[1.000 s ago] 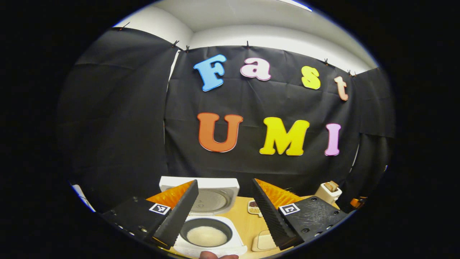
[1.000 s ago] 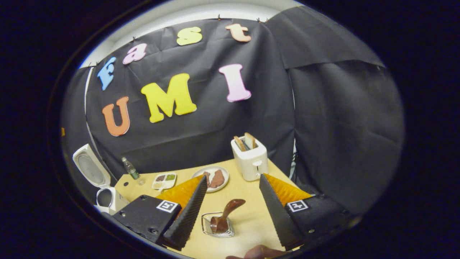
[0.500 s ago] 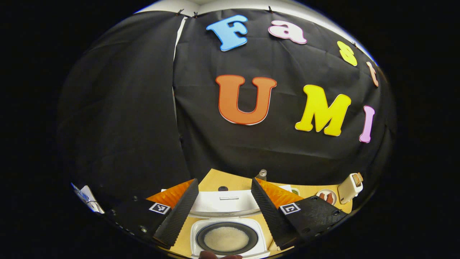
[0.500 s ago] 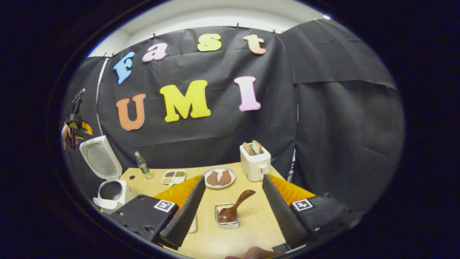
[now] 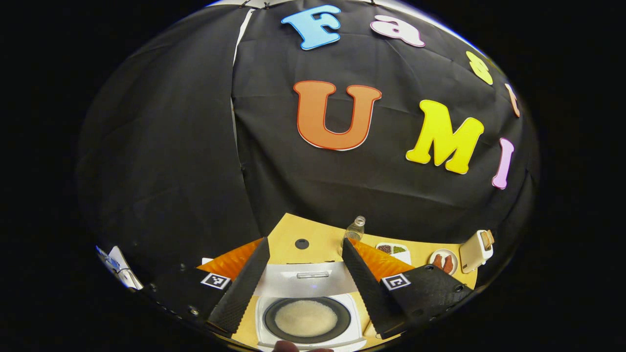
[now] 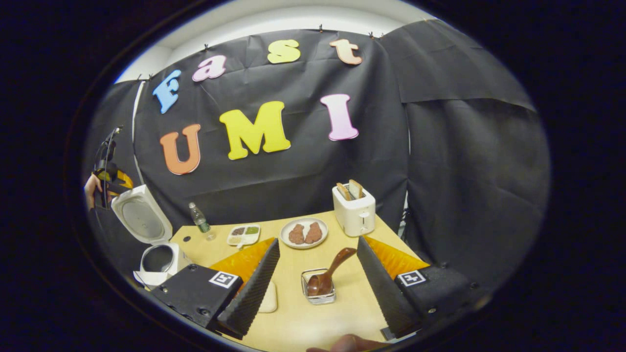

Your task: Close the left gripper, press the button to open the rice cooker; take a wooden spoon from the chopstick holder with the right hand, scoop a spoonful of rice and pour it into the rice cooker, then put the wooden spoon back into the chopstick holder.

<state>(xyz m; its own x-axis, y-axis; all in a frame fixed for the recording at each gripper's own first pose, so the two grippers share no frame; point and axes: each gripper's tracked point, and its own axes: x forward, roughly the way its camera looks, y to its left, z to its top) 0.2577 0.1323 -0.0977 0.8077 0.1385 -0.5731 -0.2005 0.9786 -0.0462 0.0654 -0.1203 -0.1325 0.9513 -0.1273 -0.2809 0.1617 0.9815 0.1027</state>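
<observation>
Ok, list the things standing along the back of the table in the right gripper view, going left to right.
Rice cooker with its lid up → water bottle → divided dish → plate of brown food → toaster.

Rice cooker [image 5: 308, 318] near edge cut off in left gripper view. Cream pad [image 6: 269, 298] half hidden behind right gripper's finger [image 6: 252, 288]. Tray [image 6: 243, 235] contents too small to tell
</observation>
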